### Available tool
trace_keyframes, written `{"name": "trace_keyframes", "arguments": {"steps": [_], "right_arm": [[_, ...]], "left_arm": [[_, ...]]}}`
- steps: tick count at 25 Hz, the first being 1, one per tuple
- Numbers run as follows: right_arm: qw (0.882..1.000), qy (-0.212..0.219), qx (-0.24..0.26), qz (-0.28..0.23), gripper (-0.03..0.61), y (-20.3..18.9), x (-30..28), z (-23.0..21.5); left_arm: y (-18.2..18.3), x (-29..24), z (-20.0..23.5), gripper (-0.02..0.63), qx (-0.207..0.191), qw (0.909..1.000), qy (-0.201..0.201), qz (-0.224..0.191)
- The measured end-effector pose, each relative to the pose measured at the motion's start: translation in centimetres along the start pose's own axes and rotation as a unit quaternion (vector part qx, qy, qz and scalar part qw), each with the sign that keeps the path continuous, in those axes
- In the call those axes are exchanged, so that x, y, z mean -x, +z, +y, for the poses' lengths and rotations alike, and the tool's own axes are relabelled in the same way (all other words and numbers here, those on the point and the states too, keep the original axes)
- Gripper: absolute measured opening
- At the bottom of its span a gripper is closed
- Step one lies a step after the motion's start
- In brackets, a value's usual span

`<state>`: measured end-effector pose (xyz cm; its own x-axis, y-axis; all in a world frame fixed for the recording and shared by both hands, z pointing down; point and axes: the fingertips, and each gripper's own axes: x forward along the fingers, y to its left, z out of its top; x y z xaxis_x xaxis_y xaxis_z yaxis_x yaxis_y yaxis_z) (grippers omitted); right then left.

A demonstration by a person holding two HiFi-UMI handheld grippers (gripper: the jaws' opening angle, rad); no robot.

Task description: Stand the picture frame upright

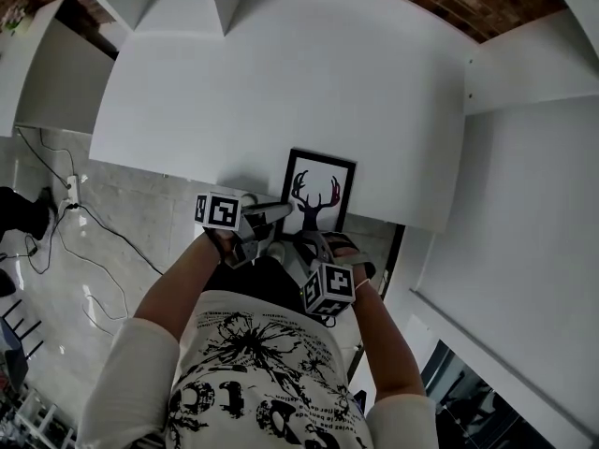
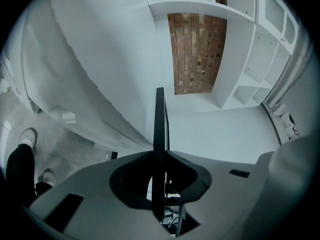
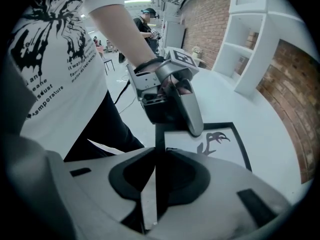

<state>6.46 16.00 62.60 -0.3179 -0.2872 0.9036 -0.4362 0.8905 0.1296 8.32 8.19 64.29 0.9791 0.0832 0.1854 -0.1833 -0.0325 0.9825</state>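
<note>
Table (image 1: 281, 92): white, plain-topped and wide. It bore one item, a frame (image 1: 318, 190), black-edged, with an antlered deer print on white. The frame sat at the table's near edge, its near end reaching past that edge. Flat or slightly raised: could not be told.

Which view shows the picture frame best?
Head view: picture frame nearly whole, deer print facing the camera. Right gripper view shows part of the print; left gripper view only its thin edge between the jaws.
</note>
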Motion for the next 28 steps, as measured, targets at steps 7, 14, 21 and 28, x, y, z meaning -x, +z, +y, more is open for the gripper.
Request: {"name": "trace_keyframes", "arguments": {"steps": [7, 14, 21, 28], "right_arm": [[0.99, -0.022, -0.118, -0.077, 0.115, 0.6, 1.3, -1.3], [0.829, -0.019, -0.476, -0.295, 0.204, -3.7, 6.9, -7.6], [0.64, 0.092, -0.678, -0.349, 0.192, -11.4, 5.1, -7.4], [0.603, 0.163, -0.704, -0.337, 0.192, -10.6, 2.4, -7.1]], "left_arm": [[0.1, 0.0, 0.0, 0.089, 0.002, 1.0, 0.006, 0.005], [0.2, 0.0, 0.3, 0.091, -0.006, 0.9999, 0.011, 0.008], [0.2, 0.0, 0.3, 0.091, -0.008, 0.9996, 0.018, 0.02], [0.3, 0.0, 0.3, 0.091, -0.01, 0.9995, 0.021, 0.022]]}}
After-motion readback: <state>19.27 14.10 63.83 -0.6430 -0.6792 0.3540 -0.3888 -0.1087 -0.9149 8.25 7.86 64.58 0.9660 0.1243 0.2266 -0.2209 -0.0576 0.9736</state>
